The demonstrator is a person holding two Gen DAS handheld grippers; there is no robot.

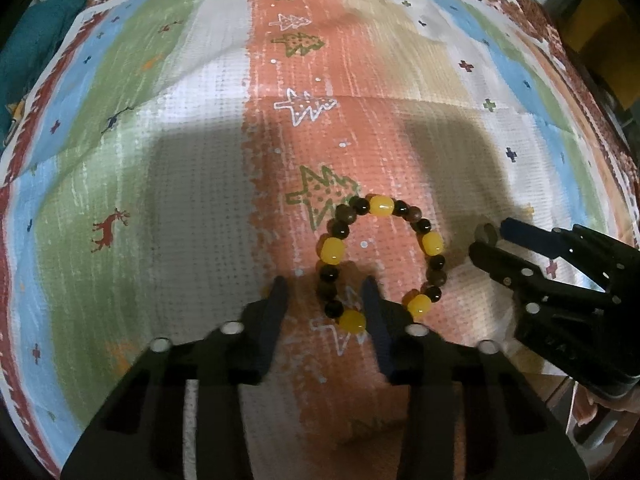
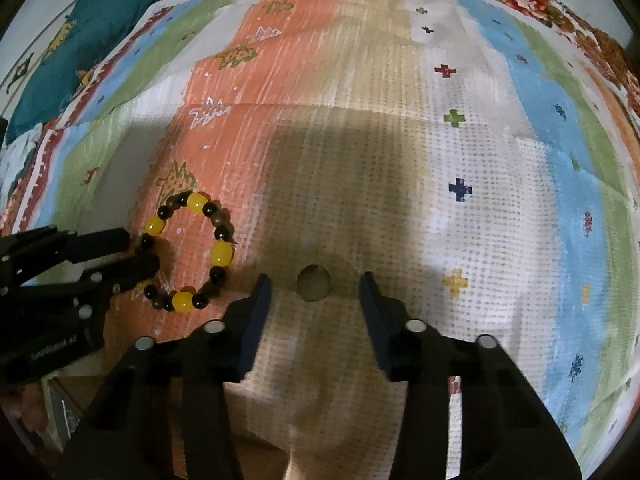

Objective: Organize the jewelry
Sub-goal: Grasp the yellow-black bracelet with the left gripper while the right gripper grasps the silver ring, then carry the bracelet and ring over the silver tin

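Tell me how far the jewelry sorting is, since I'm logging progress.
Nothing looks put away: the bead bracelet and a small round piece both lie on the patterned cloth. In hand: the left gripper straddles the bracelet's near side, the right gripper straddles the round piece, neither gripped yet. Left: lifting and placing both.

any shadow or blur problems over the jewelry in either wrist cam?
Left wrist: gripper shadow darkens the near side of the bead bracelet; cloth detail is soft, edges bend. Right wrist: the small ring sits in deep shadow, low contrast; no glare.
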